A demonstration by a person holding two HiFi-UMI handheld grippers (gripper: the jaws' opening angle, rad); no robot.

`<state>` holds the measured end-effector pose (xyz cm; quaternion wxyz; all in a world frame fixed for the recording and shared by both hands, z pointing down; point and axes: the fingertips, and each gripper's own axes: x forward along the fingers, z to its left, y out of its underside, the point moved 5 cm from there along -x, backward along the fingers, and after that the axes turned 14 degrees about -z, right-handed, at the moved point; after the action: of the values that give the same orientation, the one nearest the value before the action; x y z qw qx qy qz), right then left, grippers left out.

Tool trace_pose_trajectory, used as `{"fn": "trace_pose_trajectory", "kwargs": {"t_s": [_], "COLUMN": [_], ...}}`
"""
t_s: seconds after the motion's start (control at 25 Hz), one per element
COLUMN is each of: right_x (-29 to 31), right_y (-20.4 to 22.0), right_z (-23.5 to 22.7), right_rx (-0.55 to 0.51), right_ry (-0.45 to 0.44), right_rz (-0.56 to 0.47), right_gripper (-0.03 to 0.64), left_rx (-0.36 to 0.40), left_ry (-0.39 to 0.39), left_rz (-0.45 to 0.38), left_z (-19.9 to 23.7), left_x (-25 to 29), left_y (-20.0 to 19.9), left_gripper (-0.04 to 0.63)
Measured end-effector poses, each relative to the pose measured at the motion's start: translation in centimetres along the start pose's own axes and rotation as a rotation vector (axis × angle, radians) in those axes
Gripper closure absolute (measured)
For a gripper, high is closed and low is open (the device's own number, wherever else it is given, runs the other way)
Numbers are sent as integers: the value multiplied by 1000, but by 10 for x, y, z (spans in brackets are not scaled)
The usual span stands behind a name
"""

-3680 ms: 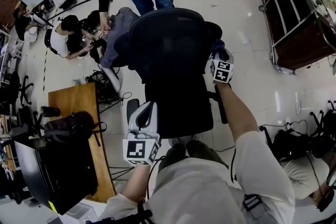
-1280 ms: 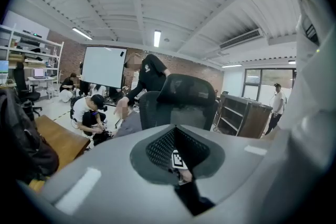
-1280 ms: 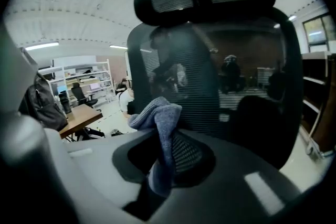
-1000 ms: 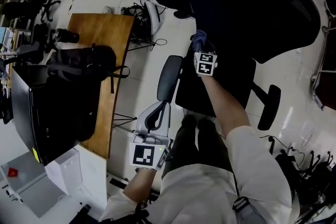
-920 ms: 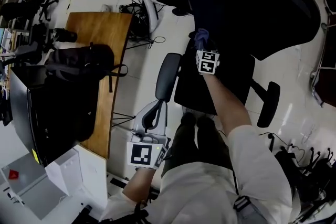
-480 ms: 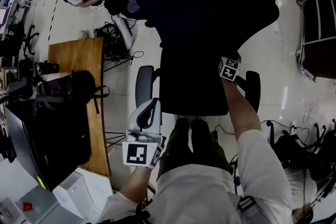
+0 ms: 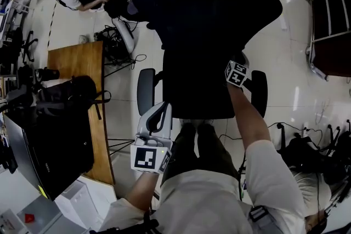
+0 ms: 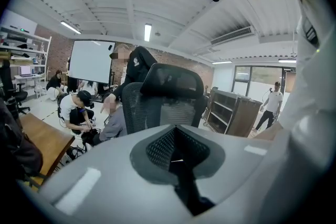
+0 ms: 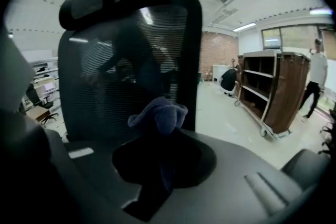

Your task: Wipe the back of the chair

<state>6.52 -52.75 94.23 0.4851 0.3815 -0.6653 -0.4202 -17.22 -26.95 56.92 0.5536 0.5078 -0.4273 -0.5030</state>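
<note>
We are mid-wipe: the right gripper (image 9: 151, 183) is clamped on the cloth (image 9: 157, 115) just at the chair back (image 9: 121, 60), low on its right side. The left gripper (image 8: 181, 176) hangs near us, closed and empty. Next, we judge, the cloth must press on the mesh and sweep across.
</note>
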Motion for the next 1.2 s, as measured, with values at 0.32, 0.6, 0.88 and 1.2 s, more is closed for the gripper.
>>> {"fn": "trace_pose_trajectory", "kwargs": {"t_s": [0.32,0.6,0.88,1.2], "right_x": [27,68,77,80], "right_y": [75,126,132,109], "right_z": [205,285,221,-3], "right_rx": [-34,-4,-19,9], "right_ry": [-376,-432,-326,38], "right_rz": [71,72,75,122], "right_gripper": [569,569,569,569], "left_rx": [7,23,0,-14], "left_ry": [-125,-225,-216,-83], "left_rz": [22,54,76,66], "left_z": [41,76,84,40], "left_x": [-20,-68,-69,-9], "left_y": [16,68,87,86], "left_gripper": [531,531,532,531]}}
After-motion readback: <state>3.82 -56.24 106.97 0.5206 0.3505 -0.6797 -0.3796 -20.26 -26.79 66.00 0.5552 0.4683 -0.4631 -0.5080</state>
